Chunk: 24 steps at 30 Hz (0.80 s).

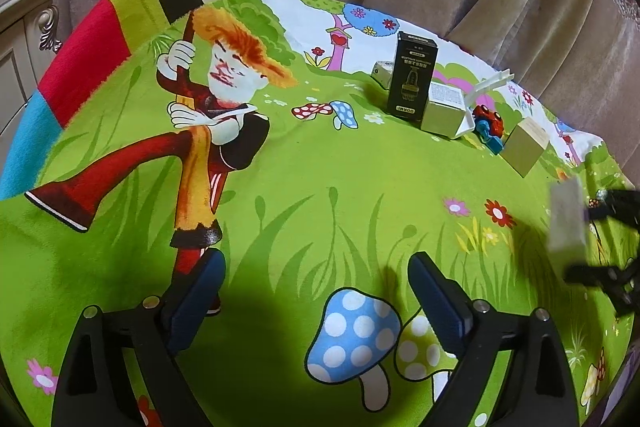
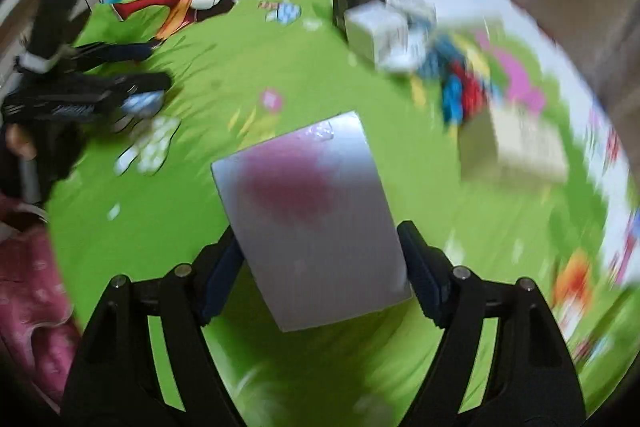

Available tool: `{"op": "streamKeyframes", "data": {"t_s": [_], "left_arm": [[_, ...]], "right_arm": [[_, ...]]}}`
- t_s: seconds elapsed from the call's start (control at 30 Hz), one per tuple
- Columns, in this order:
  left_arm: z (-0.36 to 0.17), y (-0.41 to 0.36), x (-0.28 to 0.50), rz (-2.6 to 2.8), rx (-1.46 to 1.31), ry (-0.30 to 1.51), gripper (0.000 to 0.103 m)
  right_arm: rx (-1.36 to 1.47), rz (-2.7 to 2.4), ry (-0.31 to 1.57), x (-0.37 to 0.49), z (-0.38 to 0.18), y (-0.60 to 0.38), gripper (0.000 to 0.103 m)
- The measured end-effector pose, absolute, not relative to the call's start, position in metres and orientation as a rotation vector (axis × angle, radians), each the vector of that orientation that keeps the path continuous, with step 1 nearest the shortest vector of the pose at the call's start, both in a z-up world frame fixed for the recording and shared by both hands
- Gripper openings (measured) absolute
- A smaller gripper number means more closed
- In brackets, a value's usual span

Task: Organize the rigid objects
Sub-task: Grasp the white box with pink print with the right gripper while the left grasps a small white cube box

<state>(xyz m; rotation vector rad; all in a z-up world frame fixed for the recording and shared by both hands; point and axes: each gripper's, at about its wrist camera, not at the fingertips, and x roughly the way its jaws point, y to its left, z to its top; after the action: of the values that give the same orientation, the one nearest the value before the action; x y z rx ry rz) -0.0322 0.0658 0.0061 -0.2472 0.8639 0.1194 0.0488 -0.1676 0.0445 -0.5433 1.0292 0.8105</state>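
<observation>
Several boxes beyond right tongs

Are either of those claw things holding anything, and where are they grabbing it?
The right hand-held gripper clamps a pale box by its two opposite sides, near its lower end. The left hand-held gripper is open and holds nothing.

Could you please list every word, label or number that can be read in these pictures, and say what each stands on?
"DORMI": upside down, at the base of the tall black cardboard box.
Other print on that box: too small to read.
Label on the small white box: too small.
White box with purple blotch in the right gripper: blurred, nothing legible.
</observation>
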Motion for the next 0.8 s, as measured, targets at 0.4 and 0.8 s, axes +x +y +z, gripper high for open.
{"op": "streamKeyframes", "data": {"t_s": [0.4, 0.8], "left_arm": [[0.001, 0.048, -0.02, 0.147, -0.105, 0.939, 0.099], [0.02, -0.016, 0.097, 0.072, -0.131, 0.845, 0.098]], "right_arm": [[-0.48, 0.72, 0.94, 0.035, 0.012, -0.193, 0.083], [-0.288, 0.607, 0.834, 0.016, 0.004, -0.21, 0.07]]}}
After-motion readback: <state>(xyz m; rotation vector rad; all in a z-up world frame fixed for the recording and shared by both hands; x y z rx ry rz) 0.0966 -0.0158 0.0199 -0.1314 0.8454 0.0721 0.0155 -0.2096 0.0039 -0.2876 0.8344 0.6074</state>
